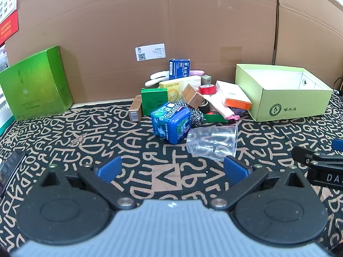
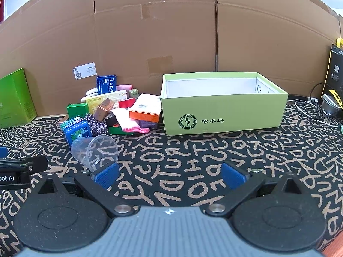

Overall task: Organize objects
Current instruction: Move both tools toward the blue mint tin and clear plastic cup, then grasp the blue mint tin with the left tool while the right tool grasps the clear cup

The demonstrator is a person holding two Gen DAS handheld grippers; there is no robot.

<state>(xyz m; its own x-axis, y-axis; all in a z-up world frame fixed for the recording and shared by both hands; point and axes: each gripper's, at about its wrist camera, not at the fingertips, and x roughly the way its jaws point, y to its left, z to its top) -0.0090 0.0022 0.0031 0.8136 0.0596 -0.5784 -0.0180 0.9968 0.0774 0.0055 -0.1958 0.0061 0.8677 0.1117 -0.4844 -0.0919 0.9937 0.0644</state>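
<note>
From my left wrist camera, my left gripper (image 1: 171,169) has its fingers spread wide with nothing between them, above the patterned table (image 1: 64,141). A clear plastic cup (image 1: 212,142) lies on its side just ahead, long axis running left to right, mouth toward the right. Behind it sits a blue box (image 1: 171,124) at the front of a pile of small boxes.

From my right wrist camera, my right gripper (image 2: 170,175) also has its fingers spread. The cup (image 2: 95,152) lies at front left, mouth facing me. The light green shoebox (image 2: 223,115) stands open; what I see of its inside holds nothing.
</note>
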